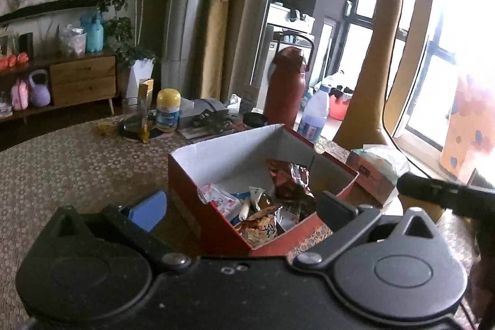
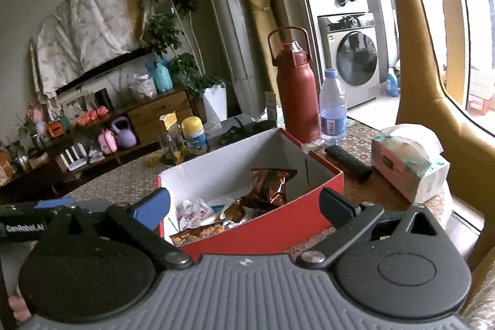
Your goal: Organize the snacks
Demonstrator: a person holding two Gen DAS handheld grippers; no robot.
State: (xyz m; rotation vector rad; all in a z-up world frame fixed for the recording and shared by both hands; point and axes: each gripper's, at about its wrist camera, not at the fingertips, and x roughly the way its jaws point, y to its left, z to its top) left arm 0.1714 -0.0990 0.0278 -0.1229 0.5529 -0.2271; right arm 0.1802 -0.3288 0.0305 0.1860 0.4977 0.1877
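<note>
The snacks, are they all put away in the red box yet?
Looks nearly done: several snack packets already lie inside the red box. Both the left gripper and right gripper are open, holding nothing. A yellow packet still stands outside the box, maybe left.

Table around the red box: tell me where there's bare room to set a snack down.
Bare tablecloth lies left of the red box, before the yellow-lidded jar. Behind and right it is crowded: red flask, water bottle, remote, tissue pack.

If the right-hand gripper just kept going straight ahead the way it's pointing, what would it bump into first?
Most likely the red box: its near wall sits right between the open fingers of the right gripper. Angled slightly higher, it would instead reach the snack packets inside; depth is hard to judge.
</note>
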